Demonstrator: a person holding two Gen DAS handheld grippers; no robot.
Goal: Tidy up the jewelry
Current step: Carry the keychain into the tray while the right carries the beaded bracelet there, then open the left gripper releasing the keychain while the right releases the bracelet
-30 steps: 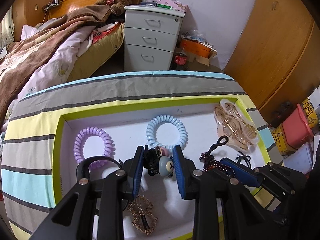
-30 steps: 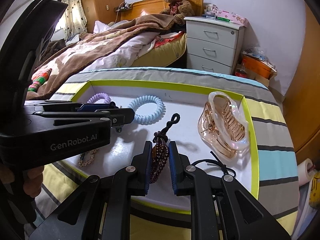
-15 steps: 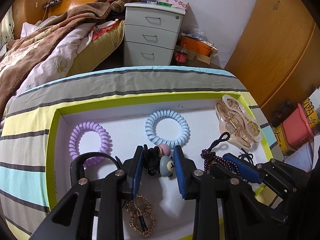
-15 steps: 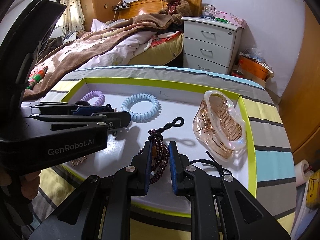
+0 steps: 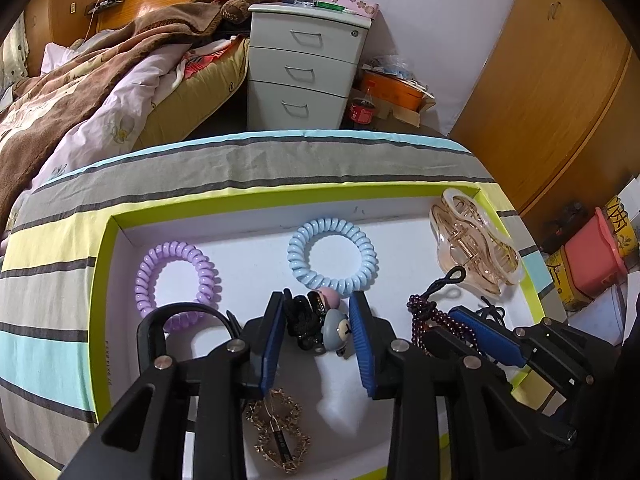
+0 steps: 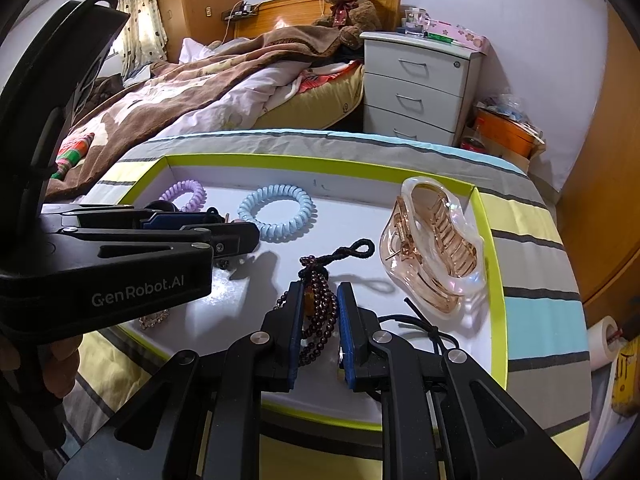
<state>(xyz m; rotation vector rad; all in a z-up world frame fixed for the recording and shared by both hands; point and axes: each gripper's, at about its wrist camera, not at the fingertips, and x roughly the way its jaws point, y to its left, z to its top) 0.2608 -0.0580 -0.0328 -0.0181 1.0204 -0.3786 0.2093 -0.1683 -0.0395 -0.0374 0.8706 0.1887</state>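
In the green-rimmed white cardboard tray [image 5: 240,196] on the striped counter [image 5: 240,160] most pieces already lie, while the left hand-held gripper [image 5: 317,305], its jaws just opening, holds the black doll-charm hair tie [image 5: 308,326] and the right hand-held gripper [image 6: 320,292] clamps the dark-red bead bracelet [image 6: 320,314], both seemingly not yet laid down.

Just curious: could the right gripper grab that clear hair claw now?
Probably not yet: the right gripper is shut on the beads, so its jaws are full. The claw lies close ahead to the right with nothing between; once the beads are dropped, it looks reachable.
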